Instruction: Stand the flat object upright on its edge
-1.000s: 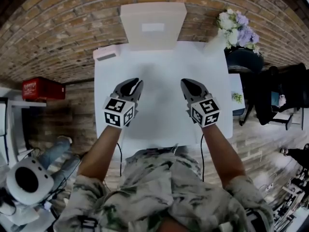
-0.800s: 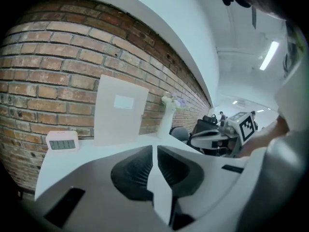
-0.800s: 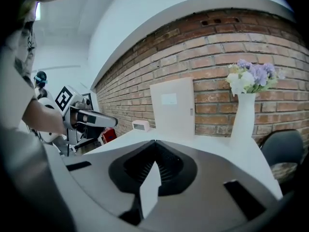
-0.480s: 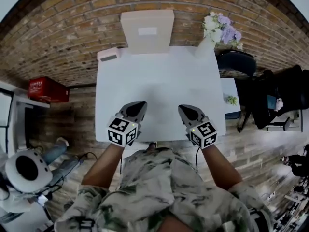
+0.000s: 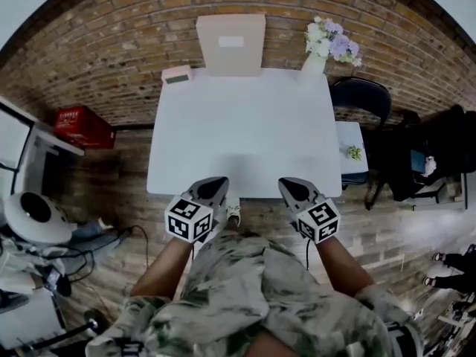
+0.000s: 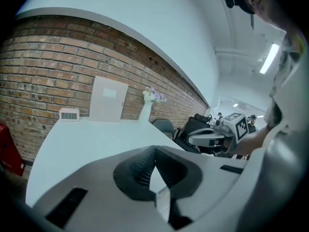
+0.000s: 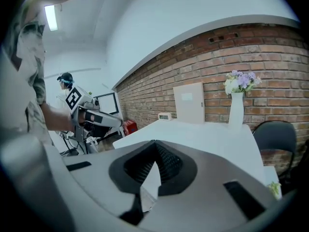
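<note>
The flat beige board (image 5: 230,44) stands upright on its edge at the far side of the white table (image 5: 245,125), leaning on the brick wall; it also shows as the board (image 6: 109,99) and the board (image 7: 189,103). My left gripper (image 5: 214,184) hovers at the table's near edge, far from the board. Its jaws have just closed and hold nothing, meeting at the left gripper (image 6: 154,149). My right gripper (image 5: 291,186) is level with it, also shut and empty, as the right gripper (image 7: 155,143) shows.
A small white clock (image 5: 177,74) sits at the table's far left corner and a vase of flowers (image 5: 323,47) at the far right. A dark chair (image 5: 361,95) stands to the right, a red box (image 5: 83,127) on the floor to the left.
Both grippers have drawn back from the middle of the table to its near edge. The left jaws went from slightly apart to closed. The table now sits farther off in view.
</note>
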The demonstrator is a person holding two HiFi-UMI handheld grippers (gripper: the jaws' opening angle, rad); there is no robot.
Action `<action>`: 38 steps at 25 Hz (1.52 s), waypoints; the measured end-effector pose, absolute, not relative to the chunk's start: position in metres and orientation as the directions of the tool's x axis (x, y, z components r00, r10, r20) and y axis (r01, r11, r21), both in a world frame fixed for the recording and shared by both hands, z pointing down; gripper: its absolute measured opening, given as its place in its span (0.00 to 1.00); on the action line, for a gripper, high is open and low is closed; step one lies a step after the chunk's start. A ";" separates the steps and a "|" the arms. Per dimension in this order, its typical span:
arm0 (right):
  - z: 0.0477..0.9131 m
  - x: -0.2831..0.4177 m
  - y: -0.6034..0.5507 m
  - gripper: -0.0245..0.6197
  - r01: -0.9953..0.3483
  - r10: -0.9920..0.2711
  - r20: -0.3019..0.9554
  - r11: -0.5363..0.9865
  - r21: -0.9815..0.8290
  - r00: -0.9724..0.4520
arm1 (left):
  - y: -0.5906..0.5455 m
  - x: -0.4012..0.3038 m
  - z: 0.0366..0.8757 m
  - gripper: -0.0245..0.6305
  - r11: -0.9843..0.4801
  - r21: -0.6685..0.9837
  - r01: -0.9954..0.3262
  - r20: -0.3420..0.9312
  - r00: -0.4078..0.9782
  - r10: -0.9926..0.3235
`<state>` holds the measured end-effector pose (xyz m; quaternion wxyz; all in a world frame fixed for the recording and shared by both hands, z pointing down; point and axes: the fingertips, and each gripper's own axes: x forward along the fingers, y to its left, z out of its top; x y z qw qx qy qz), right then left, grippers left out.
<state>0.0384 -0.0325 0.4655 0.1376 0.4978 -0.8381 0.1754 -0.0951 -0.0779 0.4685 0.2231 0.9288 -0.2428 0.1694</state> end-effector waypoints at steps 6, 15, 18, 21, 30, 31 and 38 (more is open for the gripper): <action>0.469 0.034 0.030 0.07 -0.876 -0.781 0.400 0.450 -0.172 -0.480 | -0.012 -0.097 0.473 0.07 -0.787 0.342 -0.513 0.429 0.831 -0.355; 0.466 0.038 0.091 0.07 -0.881 -0.794 0.383 0.441 -0.170 -0.472 | 0.049 -0.088 0.475 0.07 -0.806 0.334 -0.489 0.435 0.838 -0.329; 0.467 0.043 0.103 0.07 -0.880 -0.794 0.381 0.446 -0.164 -0.473 | 0.059 -0.083 0.476 0.07 -0.805 0.334 -0.490 0.436 0.838 -0.329; 0.468 0.046 0.112 0.07 -0.879 -0.794 0.380 0.447 -0.166 -0.475 | 0.067 -0.079 0.475 0.07 -0.805 0.332 -0.492 0.438 0.836 -0.330; 0.466 0.047 0.113 0.07 -0.883 -0.801 0.373 0.436 -0.173 -0.469 | 0.068 -0.077 0.476 0.07 -0.812 0.326 -0.484 0.451 0.834 -0.317; 0.466 0.048 0.113 0.07 -0.883 -0.801 0.374 0.435 -0.174 -0.468 | 0.067 -0.076 0.475 0.07 -0.813 0.326 -0.483 0.450 0.835 -0.316; 0.467 0.048 0.106 0.07 -0.885 -0.799 0.379 0.428 -0.184 -0.466 | 0.061 -0.077 0.478 0.07 -0.810 0.332 -0.482 0.455 0.835 -0.310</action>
